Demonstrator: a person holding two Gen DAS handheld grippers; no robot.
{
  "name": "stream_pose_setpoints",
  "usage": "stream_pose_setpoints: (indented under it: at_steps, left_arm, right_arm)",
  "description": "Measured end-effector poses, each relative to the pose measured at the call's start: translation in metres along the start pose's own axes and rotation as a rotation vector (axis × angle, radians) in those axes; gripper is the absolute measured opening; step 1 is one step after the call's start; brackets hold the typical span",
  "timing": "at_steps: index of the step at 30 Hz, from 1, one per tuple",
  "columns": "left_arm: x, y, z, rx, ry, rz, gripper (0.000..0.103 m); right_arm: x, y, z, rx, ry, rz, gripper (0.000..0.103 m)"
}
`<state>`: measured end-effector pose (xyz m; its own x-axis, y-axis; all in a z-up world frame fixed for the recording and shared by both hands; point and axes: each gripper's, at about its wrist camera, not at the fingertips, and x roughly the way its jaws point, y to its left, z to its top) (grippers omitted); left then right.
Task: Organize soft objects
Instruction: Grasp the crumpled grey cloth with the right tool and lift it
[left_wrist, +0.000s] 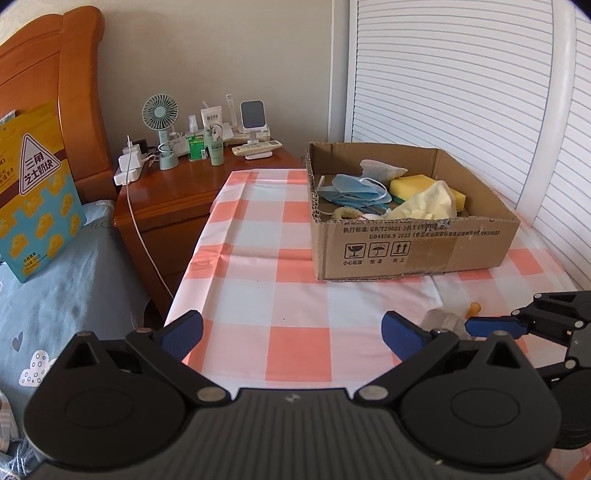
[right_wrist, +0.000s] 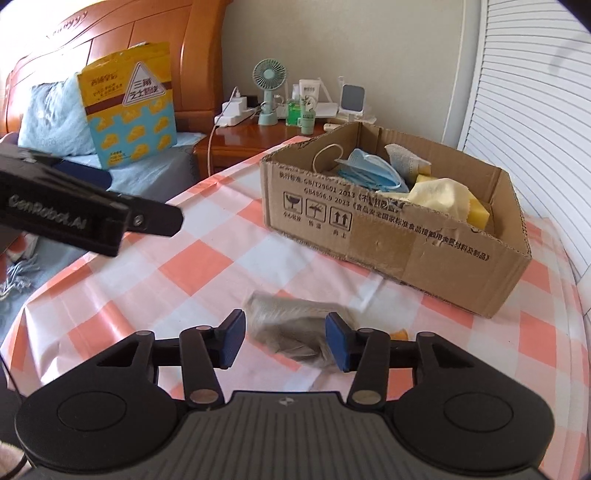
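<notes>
A grey fuzzy soft bundle (right_wrist: 291, 325) sits low over the pink-and-white checked tablecloth (right_wrist: 166, 266). My right gripper (right_wrist: 285, 339) is shut on it, a blue pad against each side. In the left wrist view the bundle (left_wrist: 443, 319) shows beside one of the right gripper's pads (left_wrist: 491, 326). My left gripper (left_wrist: 293, 334) hangs open over the cloth, holding nothing; one of its fingers (right_wrist: 159, 219) juts in from the left. Behind stands a cardboard box (left_wrist: 406, 251) (right_wrist: 424, 258) holding blue face masks (left_wrist: 354, 188), a yellow sponge (left_wrist: 410, 184) and a pale yellow cloth (left_wrist: 428, 205).
A small orange item (right_wrist: 399, 334) lies by the bundle. Left of the table stands a wooden nightstand (left_wrist: 166, 206) with a fan (left_wrist: 160, 114), bottles and a power strip. A bed with a snack bag (left_wrist: 33, 184) lies further left. White louvred doors (left_wrist: 461, 92) close the right side.
</notes>
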<state>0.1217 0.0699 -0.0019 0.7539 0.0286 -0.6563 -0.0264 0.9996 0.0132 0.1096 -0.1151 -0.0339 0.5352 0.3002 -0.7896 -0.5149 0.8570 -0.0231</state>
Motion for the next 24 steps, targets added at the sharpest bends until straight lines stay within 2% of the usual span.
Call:
stream_pose_setpoints:
  at_steps: [1, 3, 9, 21, 22, 24]
  left_arm:
    - [0.000, -0.001, 0.000, 0.003, 0.001, -0.001, 0.102]
    - [0.001, -0.004, 0.000, 0.009, 0.002, -0.009, 0.102]
    - [-0.001, -0.006, 0.000, 0.017, 0.000, -0.010, 0.102]
    - [0.006, -0.002, -0.001, 0.009, 0.015, -0.017, 0.102]
    - [0.007, -0.002, -0.002, 0.009, 0.017, -0.018, 0.102]
    - [0.008, -0.002, -0.003, 0.007, 0.022, -0.019, 0.102]
  right_arm:
    - [-0.001, 0.000, -0.001, -0.004, -0.006, -0.008, 0.057]
    - [0.001, 0.000, -0.003, -0.005, -0.009, -0.016, 0.070]
    - [0.018, -0.008, 0.000, -0.006, 0.003, 0.018, 0.085]
    - [0.046, -0.009, -0.002, -0.024, 0.067, 0.037, 0.085]
    - [0.045, -0.008, -0.002, -0.027, 0.067, 0.036, 0.084]
    - [0.043, -0.005, -0.001, -0.036, 0.061, 0.026, 0.076]
